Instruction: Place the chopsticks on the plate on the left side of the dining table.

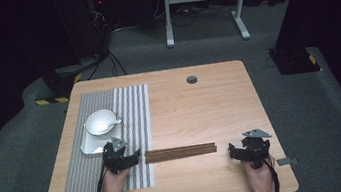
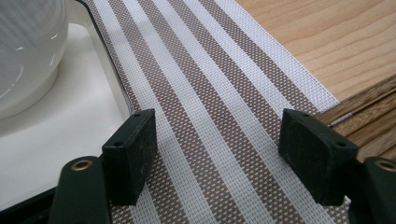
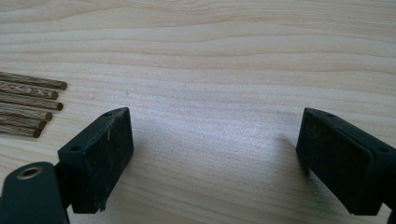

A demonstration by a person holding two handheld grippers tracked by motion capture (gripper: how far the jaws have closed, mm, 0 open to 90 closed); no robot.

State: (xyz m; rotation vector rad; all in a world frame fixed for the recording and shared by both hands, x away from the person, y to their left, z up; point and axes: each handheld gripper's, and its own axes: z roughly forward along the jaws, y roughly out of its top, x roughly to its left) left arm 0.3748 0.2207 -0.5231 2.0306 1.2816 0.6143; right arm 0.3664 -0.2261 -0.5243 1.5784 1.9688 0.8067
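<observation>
A bundle of several dark wooden chopsticks [image 1: 180, 152] lies flat on the table between my two grippers; their ends [image 3: 32, 105] show at the left of the right gripper view and their other ends [image 2: 369, 116] at the right edge of the left gripper view. My left gripper [image 1: 134, 156] stands open over the striped placemat [image 2: 219, 116], jaws wide with nothing between them. My right gripper [image 1: 232, 152] stands open over bare wood just right of the chopsticks, empty too. A white bowl [image 1: 100, 121] with a spoon sits on a white tray [image 1: 90, 145] on the placemat.
The striped placemat [image 1: 132, 106] covers the table's left part. The tray's rim [image 2: 116, 79] lies close beside my left gripper's left jaw. A round grommet [image 1: 191, 79] sits near the table's far edge. A metal frame [image 1: 205, 0] stands on the floor beyond.
</observation>
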